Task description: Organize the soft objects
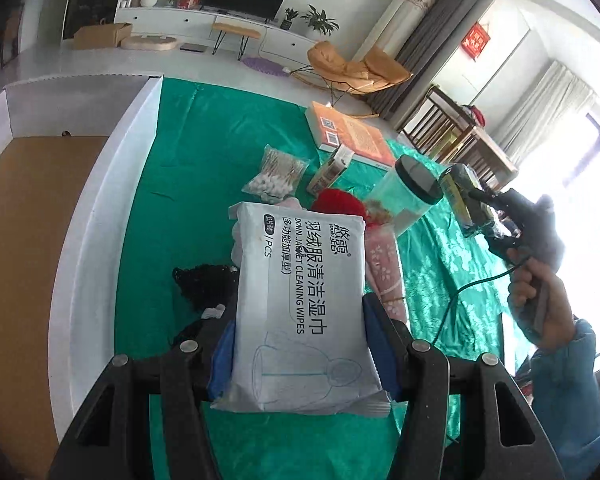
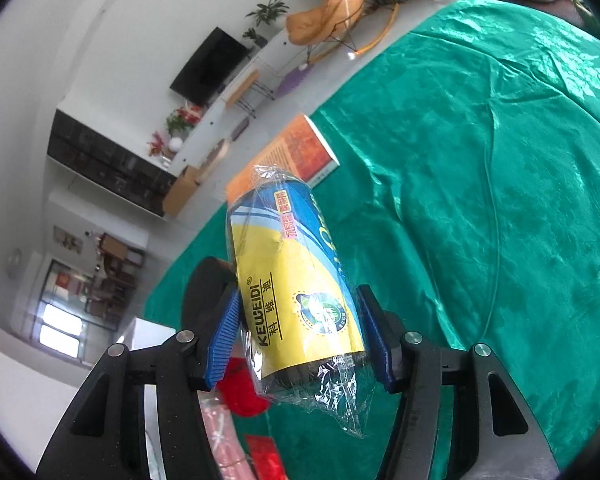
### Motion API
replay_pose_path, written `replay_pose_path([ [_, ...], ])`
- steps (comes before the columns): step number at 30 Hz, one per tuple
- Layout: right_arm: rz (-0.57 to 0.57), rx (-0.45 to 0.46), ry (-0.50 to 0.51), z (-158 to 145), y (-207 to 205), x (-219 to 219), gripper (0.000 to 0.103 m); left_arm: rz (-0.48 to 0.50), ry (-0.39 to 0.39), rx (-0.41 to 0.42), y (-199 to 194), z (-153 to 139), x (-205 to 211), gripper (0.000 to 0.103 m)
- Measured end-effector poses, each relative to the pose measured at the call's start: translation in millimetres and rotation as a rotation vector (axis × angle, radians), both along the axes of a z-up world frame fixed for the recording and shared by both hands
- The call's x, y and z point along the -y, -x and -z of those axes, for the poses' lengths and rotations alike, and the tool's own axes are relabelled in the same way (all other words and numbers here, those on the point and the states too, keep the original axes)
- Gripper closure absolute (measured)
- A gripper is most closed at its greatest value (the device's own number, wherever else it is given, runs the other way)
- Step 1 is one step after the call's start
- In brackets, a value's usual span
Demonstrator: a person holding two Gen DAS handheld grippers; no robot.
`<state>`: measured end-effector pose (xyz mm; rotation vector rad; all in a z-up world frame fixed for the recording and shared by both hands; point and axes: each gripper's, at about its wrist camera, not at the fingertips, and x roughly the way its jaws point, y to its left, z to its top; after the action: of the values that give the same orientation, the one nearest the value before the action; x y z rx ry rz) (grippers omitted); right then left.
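Take the white bin [image 1: 112,152] as the landmark: it stands at the left edge of the green cloth [image 1: 204,152], with its cardboard floor showing and nothing seen inside. Just right of it and lifted above the cloth, the left gripper [image 1: 300,332] has its blue pads pressed on both long edges of the pack of cleaning wipes [image 1: 300,300], which stands upright between the fingers. Below and beyond the pack, further right of the bin, lie a black knitted piece [image 1: 206,284], a bag of cotton swabs [image 1: 276,174], a red yarn item [image 1: 338,202], a pink floral roll [image 1: 384,268], a clear jar with a black lid [image 1: 410,188] and an orange book [image 1: 352,132]. Well to the right of the bin, the right gripper [image 2: 300,336] is clamped on a yellow-and-blue roll in loose cellophane [image 2: 296,280], also held off the cloth. The step in hand looks like carrying both held items to the bin. To do it well, swing the wipes pack leftward over the bin's wall, keep it level so the slick wrapper does not slide between the pads, and release low over the floor; the roll's crinkly film may slip, so keep that grip firm while crossing the pile.
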<state>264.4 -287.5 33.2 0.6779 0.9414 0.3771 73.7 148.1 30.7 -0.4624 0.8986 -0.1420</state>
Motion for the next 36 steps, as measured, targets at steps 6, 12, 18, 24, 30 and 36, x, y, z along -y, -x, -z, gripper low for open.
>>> replay_pose_path([
  [6, -0.115, 0.075, -0.072, -45.1, 36.5, -39.9, 0.043, -0.068, 0.004, 0.062, 28.0, -24.2, -39.6, 0.046],
  [12, -0.373, 0.098, -0.124, -80.9, 108.0, -142.9, 0.043, -0.216, -0.084, 0.062, 77.5, -29.6, -104.4, 0.046],
  [18, -0.634, -0.005, -0.264, -57.5, 189.0, -281.7, 0.043, -0.413, -0.201, 0.015, 140.3, -19.6, -162.4, 0.045],
  [24, -0.748, -0.054, -0.237, -17.0, 225.6, -366.3, 0.028, -0.57, -0.283, 0.045, 168.1, -12.5, -177.9, 0.0],
  [30, -0.554, 0.207, 0.348, 5.7, 230.7, -299.5, 0.027, -0.497, -0.185, 0.099, 157.0, -10.4, -160.5, 0.0],
  [36, -0.42, 0.185, 0.953, 113.9, 203.7, -228.2, 0.028, -0.294, -0.132, 0.11, 127.8, -14.8, -91.3, 0.0],
])
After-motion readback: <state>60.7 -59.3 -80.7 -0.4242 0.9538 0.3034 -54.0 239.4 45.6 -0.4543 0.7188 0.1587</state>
